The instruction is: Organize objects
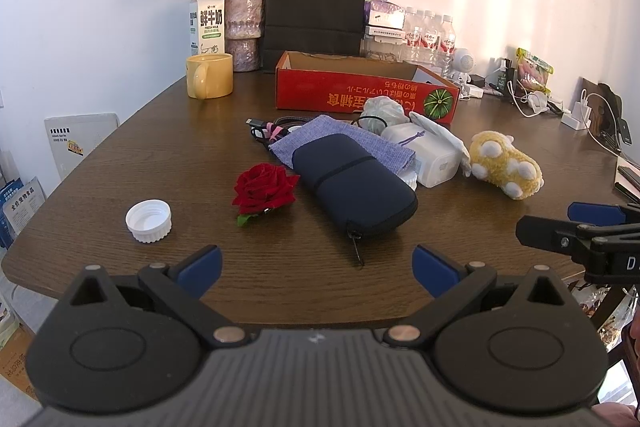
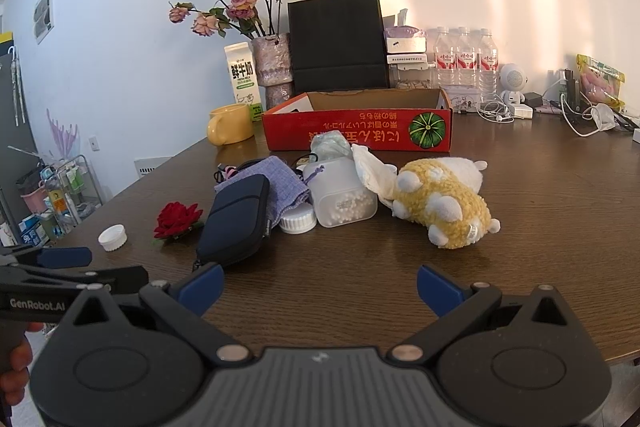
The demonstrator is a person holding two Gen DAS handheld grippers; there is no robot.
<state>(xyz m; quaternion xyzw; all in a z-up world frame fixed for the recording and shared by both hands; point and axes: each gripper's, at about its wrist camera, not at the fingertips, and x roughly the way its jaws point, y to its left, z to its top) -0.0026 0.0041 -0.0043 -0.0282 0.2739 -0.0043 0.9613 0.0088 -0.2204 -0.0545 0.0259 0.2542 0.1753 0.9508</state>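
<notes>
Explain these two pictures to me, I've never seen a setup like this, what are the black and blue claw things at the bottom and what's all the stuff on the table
Those claws are hand-held grippers, one in each of a person's hands, each with a camera looking along its two blue-tipped fingers. One picture comes from the left gripper, the other from the right gripper. Both are open and hold nothing.

On the brown table lie a white cap, a red rose, a dark blue pouch on a purple cloth bag, a white plastic jar on its side, and a yellow plush toy. Behind them stands an open red box, likely where things will go.
</notes>
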